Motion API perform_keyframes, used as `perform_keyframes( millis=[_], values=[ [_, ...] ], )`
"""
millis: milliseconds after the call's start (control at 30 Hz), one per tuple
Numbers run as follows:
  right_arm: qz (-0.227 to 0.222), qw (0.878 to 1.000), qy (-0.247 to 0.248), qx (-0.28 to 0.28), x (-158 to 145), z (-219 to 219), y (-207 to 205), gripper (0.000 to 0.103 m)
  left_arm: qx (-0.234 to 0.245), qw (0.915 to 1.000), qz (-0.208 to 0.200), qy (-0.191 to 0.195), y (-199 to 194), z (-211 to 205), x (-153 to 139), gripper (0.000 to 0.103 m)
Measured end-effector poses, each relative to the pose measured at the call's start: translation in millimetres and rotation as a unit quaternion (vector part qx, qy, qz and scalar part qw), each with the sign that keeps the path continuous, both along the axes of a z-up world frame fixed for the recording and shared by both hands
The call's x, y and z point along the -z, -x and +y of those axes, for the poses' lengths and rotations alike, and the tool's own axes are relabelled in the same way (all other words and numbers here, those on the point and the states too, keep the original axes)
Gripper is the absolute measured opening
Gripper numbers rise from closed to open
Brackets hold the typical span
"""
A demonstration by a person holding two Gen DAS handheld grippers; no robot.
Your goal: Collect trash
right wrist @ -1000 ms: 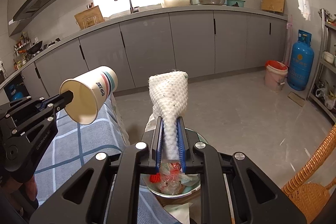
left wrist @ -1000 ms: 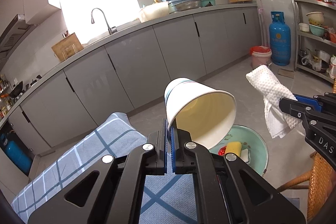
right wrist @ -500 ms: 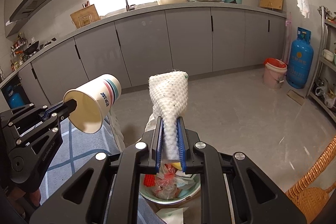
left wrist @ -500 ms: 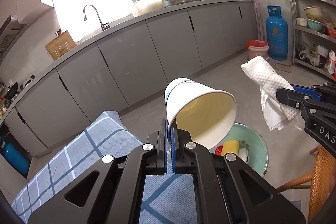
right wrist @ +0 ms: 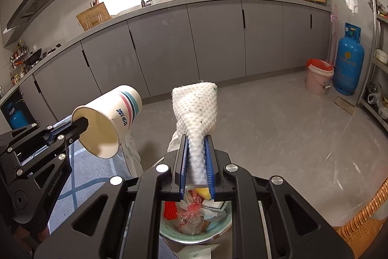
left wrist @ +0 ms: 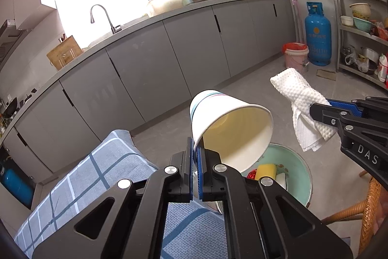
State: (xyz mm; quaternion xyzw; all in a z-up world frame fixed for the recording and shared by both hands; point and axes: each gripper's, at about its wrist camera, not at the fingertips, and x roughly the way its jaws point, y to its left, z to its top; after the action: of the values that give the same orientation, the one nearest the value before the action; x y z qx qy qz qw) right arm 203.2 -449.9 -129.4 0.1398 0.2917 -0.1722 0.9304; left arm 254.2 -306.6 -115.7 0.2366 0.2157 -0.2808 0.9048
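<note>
My left gripper point(left wrist: 195, 149) is shut on the rim of a white paper cup point(left wrist: 230, 128) with coloured stripes, tipped mouth toward the camera, held in the air. The cup also shows in the right wrist view point(right wrist: 109, 120). My right gripper point(right wrist: 197, 157) is shut on a white bumpy cloth point(right wrist: 195, 111) that sticks up between the fingers; it also shows in the left wrist view point(left wrist: 300, 103). A pale green basin point(left wrist: 299, 174) holding trash sits below both grippers, and shows under the right gripper point(right wrist: 169, 232) with wrappers and a yellow sponge inside.
A blue checked cloth point(left wrist: 92, 176) covers a surface at the left. A wicker chair point(right wrist: 363, 225) stands at the right. Grey cabinets point(right wrist: 213, 40) line the far wall, with a pink bucket point(right wrist: 317, 77) and a blue gas cylinder point(right wrist: 349, 60) on the floor.
Both grippers have risen slightly and shifted their view; the basin sits lower in frame. The cup and the cloth stay gripped.
</note>
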Motion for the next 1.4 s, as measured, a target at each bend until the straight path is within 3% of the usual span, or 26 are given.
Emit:
perform_keyframes(
  millis=[667, 767, 867, 933, 1033, 1100, 1267, 1400],
  values=[
    [0.017, 1.0, -0.021, 0.002, 21.6, -13.8, -20.0, 0.019, 0.006, 0.9995, 0.021, -0.023, -11.9, -16.6, 22.9, 0.004],
    [0.017, 1.0, -0.027, 0.0, 25.2, -16.3, -21.9, 0.027, 0.004, 0.9994, 0.023, -0.027, -11.9, -17.3, 26.5, 0.007],
    [0.005, 1.0, -0.03, 0.01, 26.4, -20.1, -16.7, 0.056, 0.001, 0.9993, 0.022, -0.031, -10.7, -17.1, 28.6, 0.022],
    [0.002, 0.999, -0.033, 0.017, 24.4, -21.7, -11.7, 0.057, -0.006, 0.9993, 0.016, -0.034, -8.4, -13.7, 29.1, 0.038],
    [-0.006, 0.999, -0.031, 0.024, 18.0, -20.2, -1.6, 0.062, -0.014, 0.9992, 0.017, -0.033, -6.9, -5.0, 25.7, 0.045],
    [-0.017, 0.999, -0.033, 0.031, 10.9, -17.8, 9.4, 0.066, -0.028, 0.9992, 0.012, -0.024, -3.3, 5.3, 19.0, 0.065],
    [-0.035, 0.998, -0.031, 0.034, -5.3, -4.1, 31.9, 0.073, -0.039, 0.9992, 0.008, -0.002, 11.0, 27.9, -1.3, 0.076],
    [-0.043, 0.998, -0.029, 0.033, -16.4, 9.0, 44.5, 0.076, -0.042, 0.9991, 0.004, 0.006, 22.6, 42.0, -12.8, 0.076]
  ],
)
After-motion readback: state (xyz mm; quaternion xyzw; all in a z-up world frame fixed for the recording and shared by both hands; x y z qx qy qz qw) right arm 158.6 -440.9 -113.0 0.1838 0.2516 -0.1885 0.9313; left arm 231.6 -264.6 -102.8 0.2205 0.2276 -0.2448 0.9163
